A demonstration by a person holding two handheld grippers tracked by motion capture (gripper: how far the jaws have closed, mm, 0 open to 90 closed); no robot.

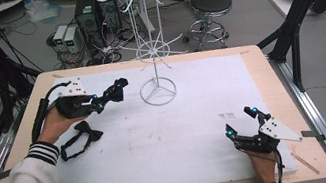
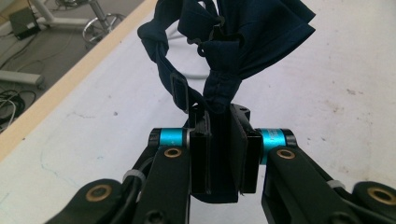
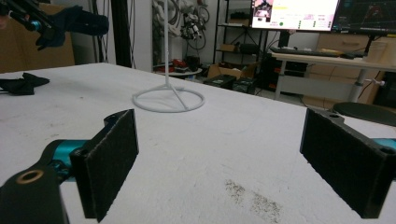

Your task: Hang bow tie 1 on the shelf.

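Left gripper (image 1: 101, 100) clamped on a navy bow tie (image 2: 233, 42), raised at far left toward the white wire hanging rack (image 1: 150, 48), presumably for hooking. Second bow tie (image 1: 80, 137) lying near left. Right gripper (image 1: 243, 123) spread wide, empty, parked near right.

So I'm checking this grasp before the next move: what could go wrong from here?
1. The left hand-held gripper pinches the bow tie only by a narrow bunch of fabric, so it could slip out.
2. Its strap hangs in a loose loop and might snag on the rack arms.
3. The rack looks light on a thin ring base; a bump could tip it.
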